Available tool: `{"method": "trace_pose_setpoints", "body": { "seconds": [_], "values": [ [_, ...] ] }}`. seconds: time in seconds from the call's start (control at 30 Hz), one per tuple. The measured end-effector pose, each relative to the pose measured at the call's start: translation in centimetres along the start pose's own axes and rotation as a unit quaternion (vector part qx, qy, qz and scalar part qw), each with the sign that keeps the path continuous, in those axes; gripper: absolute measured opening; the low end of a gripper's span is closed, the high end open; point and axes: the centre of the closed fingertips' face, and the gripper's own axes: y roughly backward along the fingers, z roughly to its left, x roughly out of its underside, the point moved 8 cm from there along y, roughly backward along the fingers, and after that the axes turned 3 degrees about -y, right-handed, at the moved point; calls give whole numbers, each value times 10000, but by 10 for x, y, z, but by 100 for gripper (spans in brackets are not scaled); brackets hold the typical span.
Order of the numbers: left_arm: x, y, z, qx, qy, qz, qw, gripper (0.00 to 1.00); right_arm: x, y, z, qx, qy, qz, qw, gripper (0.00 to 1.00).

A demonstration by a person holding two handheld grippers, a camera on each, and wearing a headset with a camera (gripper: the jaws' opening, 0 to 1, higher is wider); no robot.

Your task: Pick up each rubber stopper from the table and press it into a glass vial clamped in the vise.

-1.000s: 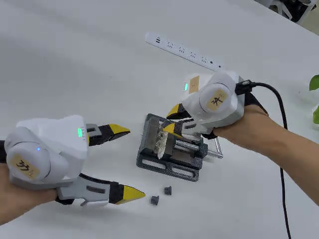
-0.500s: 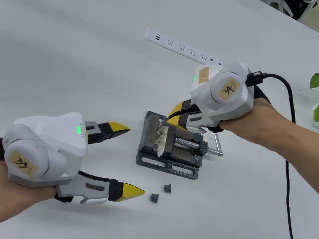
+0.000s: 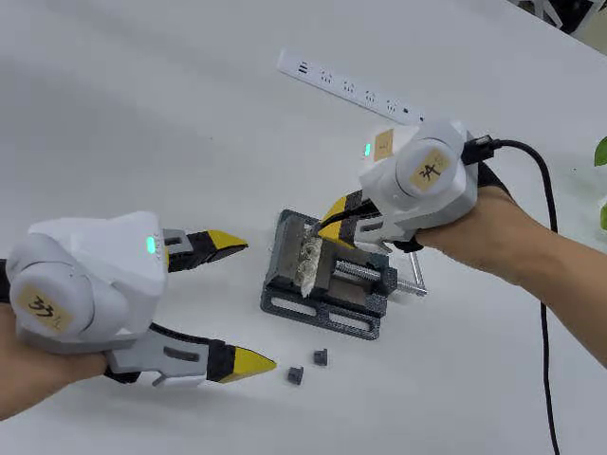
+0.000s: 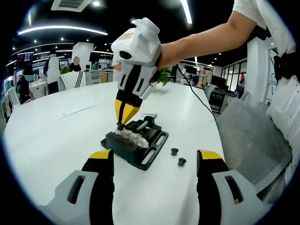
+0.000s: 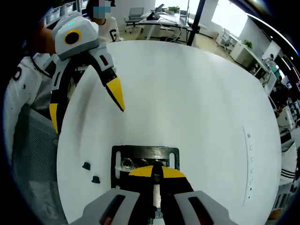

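Observation:
A dark vise clamps a row of glass vials mid-table. My right gripper is shut, its yellow tips just over the far end of that row. From the left gripper view the right gripper points down onto the end vial, with a small dark bit at its tips; whether it is held is unclear. Two dark rubber stoppers lie on the table in front of the vise. My left gripper stands wide open left of the vise with nothing between its jaws.
A white power strip lies at the back of the white table. A black cable trails from the right gripper along the person's forearm. Green leaves poke in at the right edge.
My right gripper has lifted and drawn back a little from low over the vise jaws to just above the vials. The left gripper has stayed put and open.

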Motion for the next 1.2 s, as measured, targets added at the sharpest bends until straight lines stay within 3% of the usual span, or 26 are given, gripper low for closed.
{"method": "trace_pose_setpoints", "body": {
  "seconds": [0.4,1.2],
  "values": [
    [6,-4,-3,123,-43,99,9999,74,0,-2,0,-49,56,74,9999,0],
    [5,-7,-3,136,-6,24,9999,72,-3,-4,-1,-141,-23,219,9997,0]
  ]
}}
